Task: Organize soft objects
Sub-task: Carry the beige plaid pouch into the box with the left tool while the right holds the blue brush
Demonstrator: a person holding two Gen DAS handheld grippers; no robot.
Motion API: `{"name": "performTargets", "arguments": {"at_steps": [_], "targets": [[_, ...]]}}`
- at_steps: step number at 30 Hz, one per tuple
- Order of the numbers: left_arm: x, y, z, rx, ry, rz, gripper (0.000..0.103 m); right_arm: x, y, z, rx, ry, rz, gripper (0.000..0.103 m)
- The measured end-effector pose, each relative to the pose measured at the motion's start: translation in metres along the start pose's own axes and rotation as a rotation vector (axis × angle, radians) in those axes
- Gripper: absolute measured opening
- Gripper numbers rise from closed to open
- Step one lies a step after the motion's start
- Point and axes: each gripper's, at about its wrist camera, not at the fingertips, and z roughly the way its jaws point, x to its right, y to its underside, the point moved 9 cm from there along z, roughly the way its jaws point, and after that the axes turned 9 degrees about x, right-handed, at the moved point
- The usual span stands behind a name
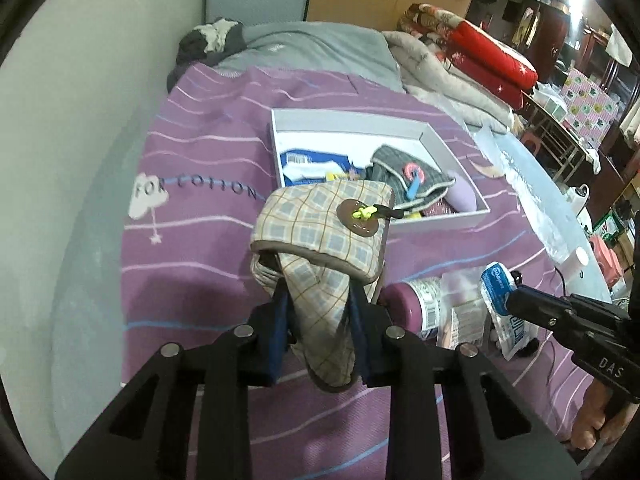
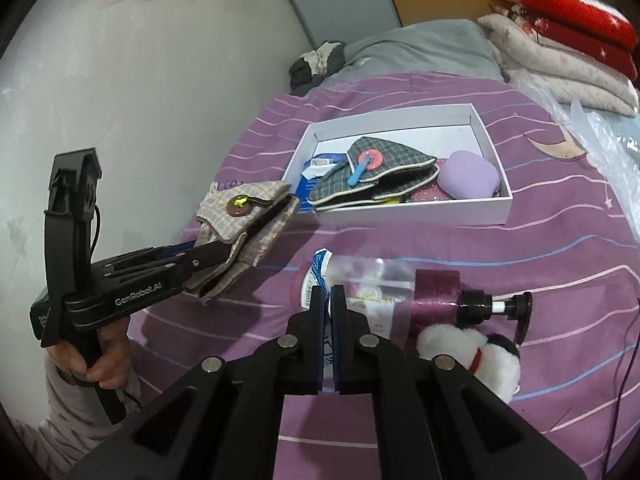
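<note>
Pinching a beige plaid pouch (image 1: 320, 248) between its jaws, the left gripper (image 1: 320, 320) holds it in the air at the centre of the left wrist view, above the purple striped bedspread (image 1: 192, 160). The pouch has a brown trim and a brown button with a yellow-green toggle (image 1: 366, 212) on its flap; its lower part hangs down between the blue pads. In the right wrist view the same pouch (image 2: 244, 236) sits left of centre, just short of the near left corner of the white box (image 2: 404, 120).

The white box lies open on the bedspread in the upper middle of both views. Inside it lie a grey plaid pouch (image 2: 372, 176) with a pink button and blue toggle, a lilac pouch (image 2: 470, 174) at the right end, and a blue and white packet (image 1: 308, 162) at the left end.

The right gripper (image 2: 329, 332) has its jaws pressed together on a blue and white packet with a printed label (image 2: 316, 276), low in the centre of its view. Just beyond lie a clear plastic bag (image 2: 372, 284) and a purple pump bottle (image 2: 472, 300) on its side, with a white plush toy (image 2: 472, 352) at lower right. Folded red and cream quilts (image 2: 560, 40) are stacked at upper right.
</note>
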Motion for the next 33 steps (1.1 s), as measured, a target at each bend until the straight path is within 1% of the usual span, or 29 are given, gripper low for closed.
{"name": "performTargets", "arguments": {"at_steps": [3, 6, 10, 13, 16, 18, 24, 29, 33], "targets": [[-0.003, -0.007, -0.003, 0.01, -0.009, -0.001, 0.03, -0.006, -0.006, 0.001, 0.004, -0.018, 0.009, 0.001], [-0.003, -0.01, -0.003, 0.018, -0.002, -0.005, 0.03, -0.012, -0.013, 0.003, 0.01, -0.053, 0.029, 0.001], [0.002, -0.015, 0.0, 0.011, 0.038, -0.007, 0.03, -0.018, -0.025, 0.009, 0.013, -0.109, 0.088, 0.001], [0.003, -0.027, 0.002, 0.016, 0.056, -0.002, 0.03, -0.02, -0.042, 0.016, 0.012, -0.156, 0.162, 0.001], [0.001, -0.046, 0.004, 0.027, 0.057, 0.007, 0.03, -0.017, -0.065, 0.025, 0.015, -0.161, 0.228, 0.001], [-0.002, -0.062, 0.008, 0.038, 0.038, 0.025, 0.03, -0.015, -0.086, 0.029, 0.03, -0.167, 0.273, 0.001], [0.002, -0.101, 0.033, 0.055, 0.03, 0.06, 0.03, -0.007, -0.135, 0.05, 0.059, -0.176, 0.355, 0.001], [0.006, -0.115, 0.056, 0.057, 0.049, 0.051, 0.03, 0.011, -0.159, 0.068, 0.091, -0.169, 0.423, 0.001], [0.007, -0.122, 0.078, 0.042, 0.045, 0.057, 0.03, 0.023, -0.178, 0.082, 0.109, -0.192, 0.463, 0.001]]}}
